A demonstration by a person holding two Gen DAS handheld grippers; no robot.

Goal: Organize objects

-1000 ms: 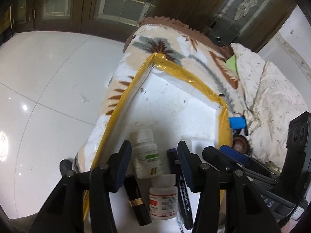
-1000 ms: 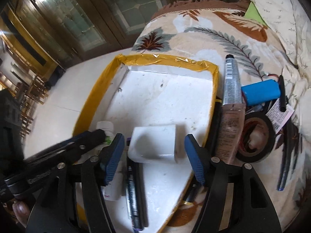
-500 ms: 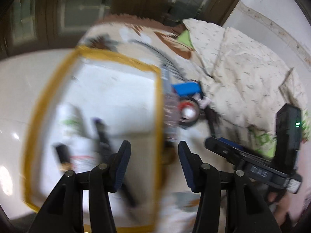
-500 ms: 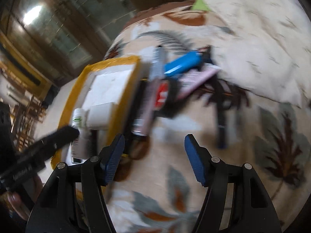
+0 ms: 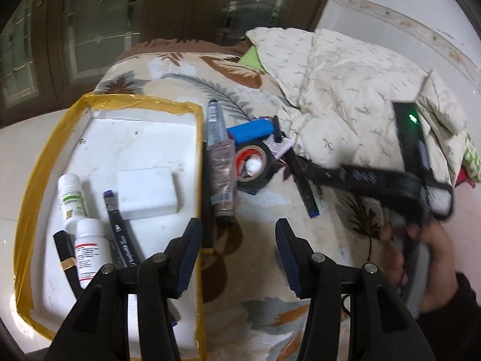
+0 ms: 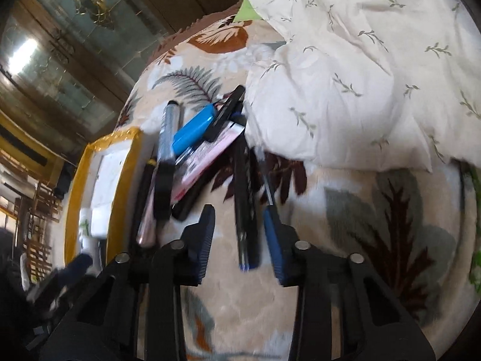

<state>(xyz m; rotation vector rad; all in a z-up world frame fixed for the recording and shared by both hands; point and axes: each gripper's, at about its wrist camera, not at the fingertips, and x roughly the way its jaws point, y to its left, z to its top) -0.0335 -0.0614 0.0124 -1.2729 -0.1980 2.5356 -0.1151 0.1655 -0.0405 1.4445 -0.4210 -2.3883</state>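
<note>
Yellow-taped white foam tray [image 5: 48, 162] lying on a leaf-patterned blanket [image 5: 258, 258] that covers the bed, with a cream quilt [image 5: 354, 102] bunched beyond. Inside the tray: a white block [image 5: 147, 191], a green-labelled white bottle [image 5: 72, 201], a red-labelled white bottle [image 5: 90, 251], a black marker [image 5: 118, 231] and a black tube with a gold band [image 5: 66, 255]. Just outside the tray's right rim lies a cluster still to be sorted: a long grey-and-pink tube [image 5: 221, 162], a blue cylinder [image 5: 252, 129], a roll of black tape [image 5: 255, 165] and a pink-edged card [image 6: 207, 156], touching or overlapping one another.

Left tongs [image 5: 237, 258], seen from the left wrist camera, stand spread and empty over the blanket, beside the tray's right rim. Right tongs [image 6: 239, 234] have just been closing; their blue pads stand either side of a black pen with a blue end [image 6: 245, 210] that lies on the blanket, apart from the cluster. The right pad is close against the pen, the left pad apart from it, and motion blur hides whether any pad presses. From the left wrist camera the same pen [image 5: 303, 183] shows near the blurred right tool, held by a hand [image 5: 421, 258] in a dark sleeve.
</note>
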